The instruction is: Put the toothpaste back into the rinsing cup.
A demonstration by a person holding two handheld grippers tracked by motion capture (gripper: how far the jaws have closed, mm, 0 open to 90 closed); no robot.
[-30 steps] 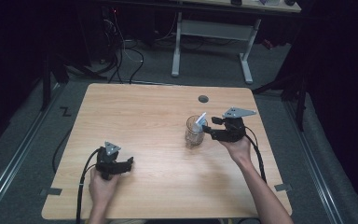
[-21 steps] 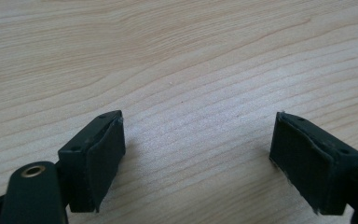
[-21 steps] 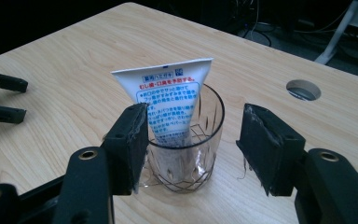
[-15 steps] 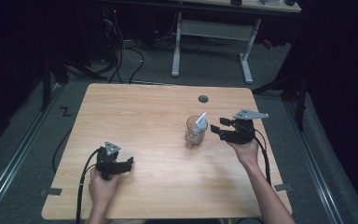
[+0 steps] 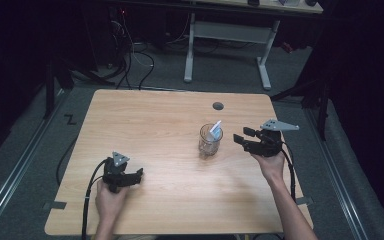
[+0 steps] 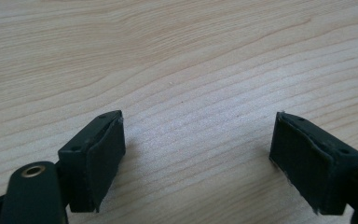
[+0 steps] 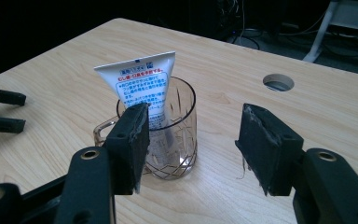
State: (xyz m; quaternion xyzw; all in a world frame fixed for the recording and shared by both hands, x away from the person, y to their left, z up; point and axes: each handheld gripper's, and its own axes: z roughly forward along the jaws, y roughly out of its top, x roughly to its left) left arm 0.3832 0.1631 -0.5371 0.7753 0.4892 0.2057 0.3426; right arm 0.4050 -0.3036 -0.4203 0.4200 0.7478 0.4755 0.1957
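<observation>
A clear glass mug [image 5: 210, 142] [image 7: 170, 135] stands right of the table's middle. A white tube with blue and red print [image 7: 142, 81] [image 5: 214, 129] stands tilted inside it. My right gripper [image 5: 244, 136] [image 7: 191, 140] is open, just right of the mug and apart from it, with nothing between its jaws. My left gripper [image 5: 139, 175] [image 6: 198, 158] rests open on the wood near the front left, its jaws wide apart over bare tabletop.
The wooden table [image 5: 145, 130] has a round cable hole [image 5: 218, 106] [image 7: 278, 82] behind the mug. A white desk frame [image 5: 227, 35] and cables stand on the grey floor beyond the table. The left gripper's jaws [image 7: 2, 112] appear at the right gripper view's left edge.
My right gripper has drawn back to the right, away from the mug, leaving the tube standing in it. The left gripper has not moved.
</observation>
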